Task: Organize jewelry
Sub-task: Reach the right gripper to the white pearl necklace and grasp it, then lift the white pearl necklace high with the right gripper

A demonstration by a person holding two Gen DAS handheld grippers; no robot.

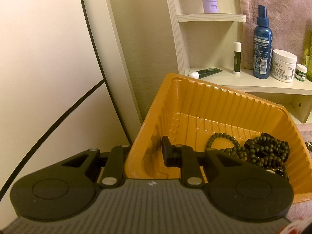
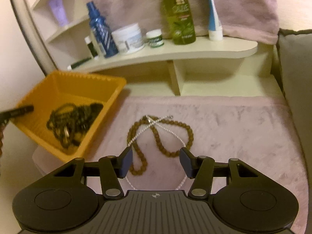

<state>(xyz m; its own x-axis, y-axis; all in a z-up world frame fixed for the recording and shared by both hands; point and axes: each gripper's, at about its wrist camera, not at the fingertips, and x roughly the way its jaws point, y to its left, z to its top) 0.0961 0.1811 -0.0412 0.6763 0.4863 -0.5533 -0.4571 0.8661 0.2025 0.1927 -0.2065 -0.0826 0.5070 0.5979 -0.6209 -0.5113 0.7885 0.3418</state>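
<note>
On the pink mat (image 2: pixel 234 128), near its middle, a brown bead necklace (image 2: pixel 187 130) lies looped, with a thin white chain (image 2: pixel 156 121) crossing over it. My right gripper (image 2: pixel 156 162) hovers just above them, its jaws spread wide; the beads and chain sit between the two blue-padded fingers (image 2: pixel 125 161) without either one touching that I can make out.

Beside the mat's left edge stands the orange tray (image 1: pixel 214 105). My left gripper (image 1: pixel 145 152) straddles the tray's near-left wall, one finger inside (image 1: pixel 166 150) and the other hidden behind the wall outside, so I cannot tell whether it pinches the wall or merely brackets it. Dark green bead strands (image 1: pixel 253 150) lie heaped in the tray's right corner.

Behind the tray, a cream shelf (image 2: pixel 175 52) carries a blue spray bottle (image 1: pixel 262 44), a white cream jar (image 1: pixel 283 65) and a green bottle (image 2: pixel 180 13).
</note>
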